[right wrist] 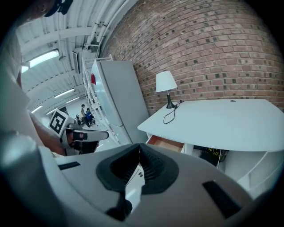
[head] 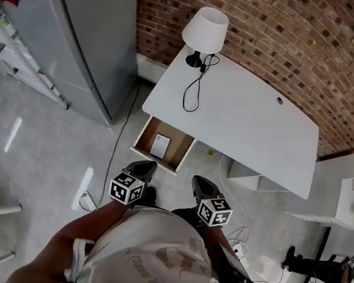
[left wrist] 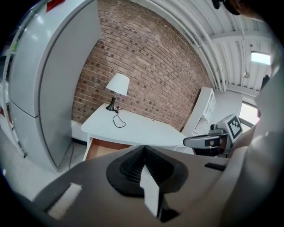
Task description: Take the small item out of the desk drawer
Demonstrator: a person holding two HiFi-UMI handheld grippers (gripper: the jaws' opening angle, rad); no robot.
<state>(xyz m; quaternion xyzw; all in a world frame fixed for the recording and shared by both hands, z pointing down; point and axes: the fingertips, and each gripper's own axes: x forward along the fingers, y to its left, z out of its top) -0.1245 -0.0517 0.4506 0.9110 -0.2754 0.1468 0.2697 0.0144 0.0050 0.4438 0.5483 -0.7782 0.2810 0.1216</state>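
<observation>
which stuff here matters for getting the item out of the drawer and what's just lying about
For the job:
open drawer
small white item inside it
left gripper
right gripper

Just lying about:
lamp
black cord
grey cabinet

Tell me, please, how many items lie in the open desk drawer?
1: a small white item lies flat in the drawer, near its middle. The desk may hide more at the back.

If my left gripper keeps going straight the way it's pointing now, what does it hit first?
Most likely the open drawer under the white desk: the left gripper, jaws shut, aims toward its front with only floor between. Depth is unclear, so it could meet the desk's edge instead.
</observation>
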